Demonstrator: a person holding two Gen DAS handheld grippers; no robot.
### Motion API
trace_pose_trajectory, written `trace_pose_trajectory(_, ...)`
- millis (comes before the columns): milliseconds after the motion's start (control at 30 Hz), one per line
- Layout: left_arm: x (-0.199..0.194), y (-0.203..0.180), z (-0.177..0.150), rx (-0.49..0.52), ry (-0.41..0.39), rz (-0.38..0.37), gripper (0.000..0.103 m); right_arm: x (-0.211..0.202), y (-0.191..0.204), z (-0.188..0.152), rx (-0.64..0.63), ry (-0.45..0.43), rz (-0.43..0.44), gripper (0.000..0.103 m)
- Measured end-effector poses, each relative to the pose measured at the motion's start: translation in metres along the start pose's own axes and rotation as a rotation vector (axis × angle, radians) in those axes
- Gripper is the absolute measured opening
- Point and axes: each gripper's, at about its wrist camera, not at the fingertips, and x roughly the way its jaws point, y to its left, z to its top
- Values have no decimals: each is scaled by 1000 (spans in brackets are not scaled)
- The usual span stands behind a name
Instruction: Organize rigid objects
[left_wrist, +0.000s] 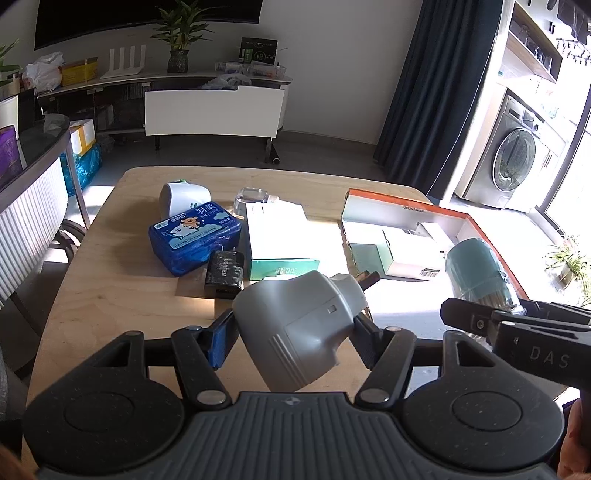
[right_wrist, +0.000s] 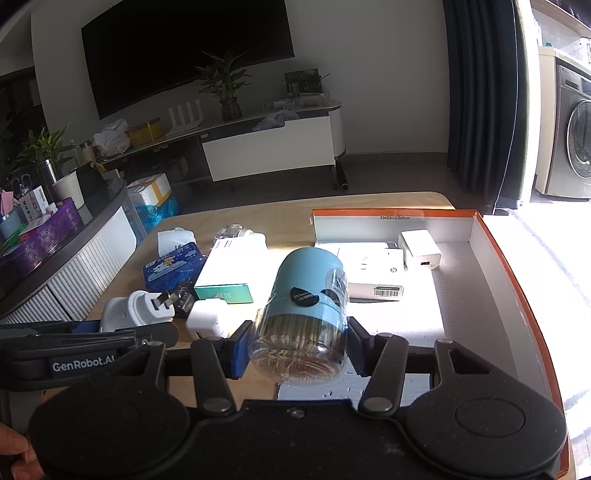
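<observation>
- The washing machine (right_wrist: 576, 136) is cut off by the right wrist view's right edge.
- The clear bottle (left_wrist: 255, 195) sits partly hidden behind the white-and-green box (left_wrist: 279, 236).

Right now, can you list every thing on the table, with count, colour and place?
plug adapter: 1, grey-white, held in left gripper
toothpick jar: 1, light blue lid, held in right gripper
tray box: 1, orange rim, table's right
white boxes: 2, in tray box
white charger: 1, in tray box
blue pack: 1, table's left
black charger: 1, beside blue pack
green-edged box: 1, white top, centre
table: 1, wooden
left gripper: 1, black
right gripper: 1, black
</observation>
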Motion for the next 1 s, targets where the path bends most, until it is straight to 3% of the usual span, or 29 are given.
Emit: trace_pose_trajectory(1000, 11, -49, 7, 63, 13, -78, 66, -19, -37, 0, 63, -40, -64, 63)
